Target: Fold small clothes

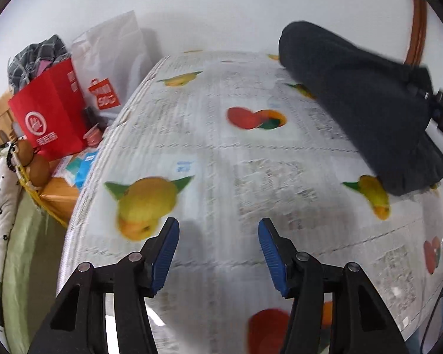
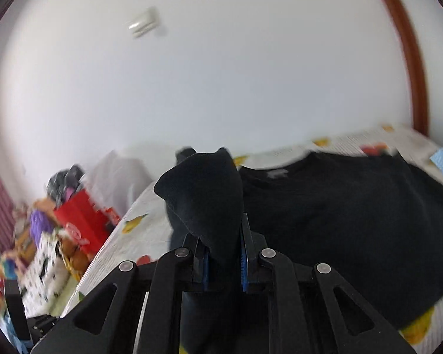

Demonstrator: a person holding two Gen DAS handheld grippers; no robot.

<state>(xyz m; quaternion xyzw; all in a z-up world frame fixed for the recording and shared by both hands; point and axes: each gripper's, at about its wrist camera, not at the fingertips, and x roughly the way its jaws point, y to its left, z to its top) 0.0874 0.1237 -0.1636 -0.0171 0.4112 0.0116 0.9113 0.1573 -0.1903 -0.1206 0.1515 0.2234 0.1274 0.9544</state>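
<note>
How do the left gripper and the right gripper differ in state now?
The left gripper stands open with nothing between its blue pads; the right gripper is shut on a black garment. The left gripper points at the bare fruit-print cloth; the right gripper has fabric bunched over its fingers. Both have black frames and blue pads.

right gripper clamped on bunched black sock | black shirt spread flat on fruit-print tablecloth | red bag at left, blurred
</note>
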